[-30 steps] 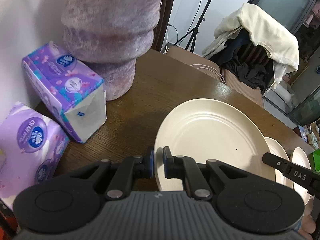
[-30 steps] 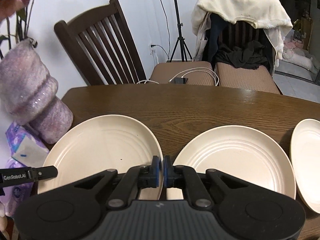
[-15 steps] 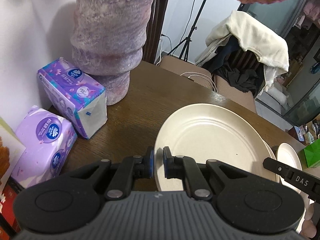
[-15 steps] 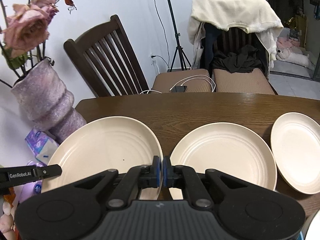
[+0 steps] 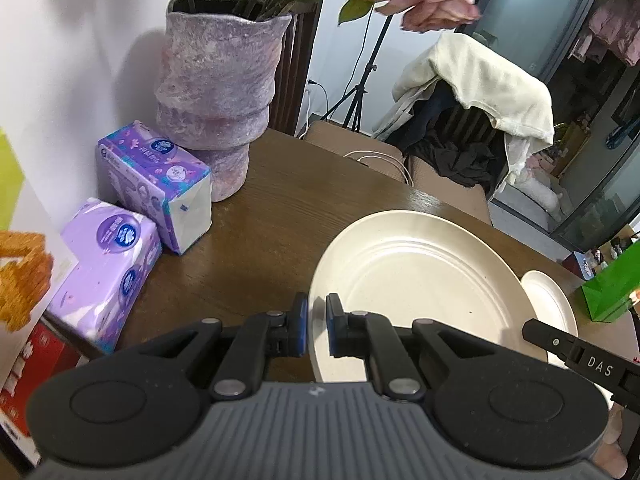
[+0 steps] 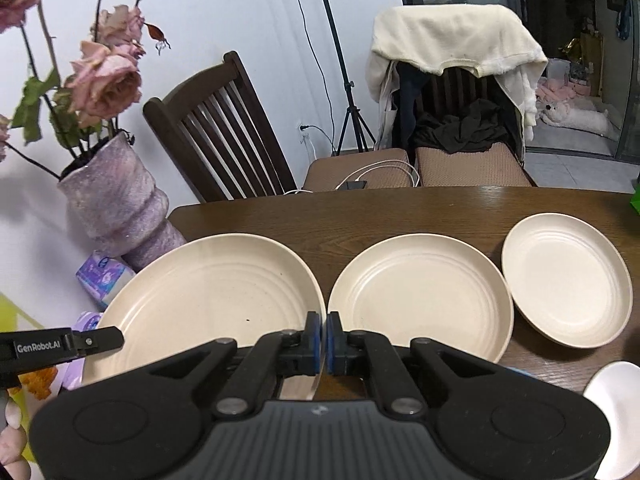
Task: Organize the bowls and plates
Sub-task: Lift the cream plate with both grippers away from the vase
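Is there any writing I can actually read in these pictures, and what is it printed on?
"DAS": on the black side bar of the right tongs, seen from the left wrist.
"GenRobot.AI": on the black side bar of the left tongs, seen from the right wrist.
Purple tissue packs: round blue logos, print too small to read.
Red box: print blurred.

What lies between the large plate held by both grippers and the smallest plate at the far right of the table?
A medium plate lies between the large plate and the smallest plate; the right wrist view shows it.

We see the held plate (image 5: 420, 280) hiding most of a smaller plate (image 5: 552, 304); the green bag (image 5: 612, 284), the white dish (image 6: 612, 420) and the orange packet (image 5: 24, 272) run off-frame, the packet blurred.
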Available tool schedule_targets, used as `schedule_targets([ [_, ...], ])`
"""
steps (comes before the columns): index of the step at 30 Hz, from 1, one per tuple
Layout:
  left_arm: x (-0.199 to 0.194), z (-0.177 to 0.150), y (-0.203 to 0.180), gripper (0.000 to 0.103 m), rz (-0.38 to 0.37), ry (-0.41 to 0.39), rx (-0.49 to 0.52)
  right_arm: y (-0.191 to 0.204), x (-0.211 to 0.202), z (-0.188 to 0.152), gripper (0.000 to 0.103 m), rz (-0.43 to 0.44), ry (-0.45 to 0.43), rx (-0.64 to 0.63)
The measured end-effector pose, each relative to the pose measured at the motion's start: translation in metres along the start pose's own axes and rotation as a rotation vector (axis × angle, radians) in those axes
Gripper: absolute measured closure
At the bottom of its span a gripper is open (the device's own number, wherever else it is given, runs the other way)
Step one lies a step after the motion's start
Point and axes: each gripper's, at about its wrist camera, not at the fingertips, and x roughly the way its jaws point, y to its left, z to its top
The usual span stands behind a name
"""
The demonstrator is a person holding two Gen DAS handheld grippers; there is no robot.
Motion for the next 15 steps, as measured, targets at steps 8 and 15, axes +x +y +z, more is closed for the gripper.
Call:
schedule_targets([
  [8,-0.036,-0.023,-0.015,0.093,-0.013,-0.007,0.014,-0.007,-0.041,-0.022,0.099,-0.004,-0.017,0.002],
  [15,-0.064,-0.043,-0.031,0.093,-0.032,-0.016,0.031,-0.019,-0.08,-0.039,0.099,-0.016,-0.039,0.013],
])
